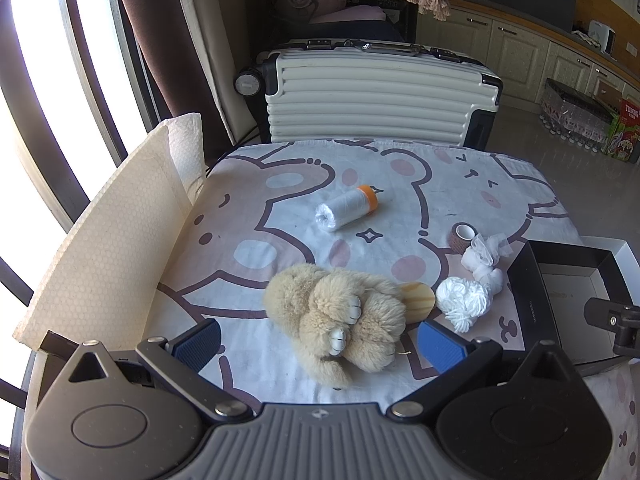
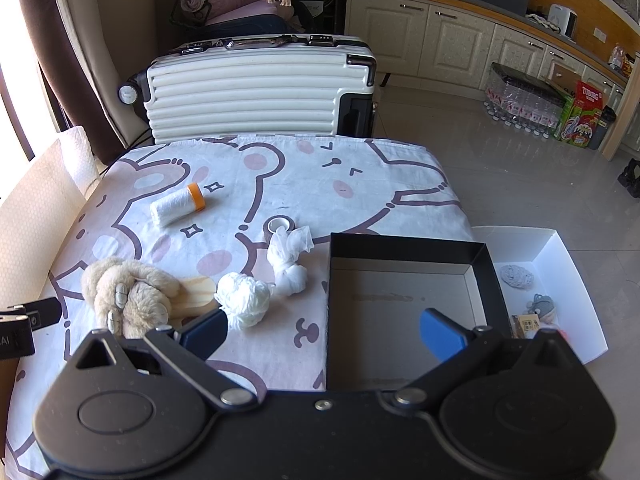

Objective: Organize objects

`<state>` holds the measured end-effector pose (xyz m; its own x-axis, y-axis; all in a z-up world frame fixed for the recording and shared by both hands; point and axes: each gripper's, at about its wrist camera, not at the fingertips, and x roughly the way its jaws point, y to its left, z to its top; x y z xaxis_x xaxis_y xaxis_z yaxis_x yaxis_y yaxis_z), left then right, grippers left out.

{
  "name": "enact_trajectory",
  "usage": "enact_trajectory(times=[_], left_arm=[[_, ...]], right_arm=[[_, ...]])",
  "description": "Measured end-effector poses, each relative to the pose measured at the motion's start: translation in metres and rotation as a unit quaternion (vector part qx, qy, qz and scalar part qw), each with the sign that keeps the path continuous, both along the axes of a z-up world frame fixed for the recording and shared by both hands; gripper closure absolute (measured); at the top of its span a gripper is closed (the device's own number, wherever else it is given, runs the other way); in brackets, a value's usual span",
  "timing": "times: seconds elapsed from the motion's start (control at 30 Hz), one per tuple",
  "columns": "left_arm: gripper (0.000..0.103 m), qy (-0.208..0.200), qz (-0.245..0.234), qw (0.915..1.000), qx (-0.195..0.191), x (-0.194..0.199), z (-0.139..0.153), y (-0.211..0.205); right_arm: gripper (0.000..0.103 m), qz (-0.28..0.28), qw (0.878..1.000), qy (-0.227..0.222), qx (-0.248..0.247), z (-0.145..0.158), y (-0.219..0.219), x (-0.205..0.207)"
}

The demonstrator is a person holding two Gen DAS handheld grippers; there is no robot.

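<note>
Plush toy [image 1: 340, 320]: beige, lying low centre of the left wrist frame, between the spread blue pads, not gripped.
Wooden disc [image 1: 418, 298]: partly under the plush's right edge.
Yarn ball [image 2: 244, 300]: white, just right of the disc.
Knotted white cloth [image 2: 290, 264]: beside the yarn, touching the brown tape roll [image 2: 280, 226].
Thread spool [image 1: 346, 208]: white with orange cap, on its side, mid-cloth, apart from the rest.
Black box [image 2: 400, 312]: open, right of centre in the right wrist frame.
White tray [image 2: 560, 248]: far right, holding small grey items.
Left gripper [image 1: 320, 344]: released, jaws wide.
Right gripper [image 2: 324, 332]: released, over the box's near left edge.
Tablecloth [image 1: 400, 184]: bear print.
Suitcase [image 2: 260, 92]: white, ribbed, upper centre.
</note>
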<state>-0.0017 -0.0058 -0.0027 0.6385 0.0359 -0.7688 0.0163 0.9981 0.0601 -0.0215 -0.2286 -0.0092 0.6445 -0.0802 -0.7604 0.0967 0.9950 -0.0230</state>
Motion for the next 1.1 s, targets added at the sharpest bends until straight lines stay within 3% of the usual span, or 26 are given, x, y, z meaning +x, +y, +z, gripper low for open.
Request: enact_trajectory(times=[0.8, 1.1], left_arm=[[0.000, 0.002, 0.000, 1.0000, -0.001, -0.0010, -0.0009, -0.0019], [0.000, -0.004, 0.004, 0.9998, -0.018, -0.0027, 0.0062, -0.0032]], right_arm=[[0.000, -0.002, 1.000, 0.001, -0.002, -0.0010, -0.0008, -0.0003], [0.000, 0.004, 1.000, -0.004, 0.000, 0.0026, 0.0019, -0.0022]])
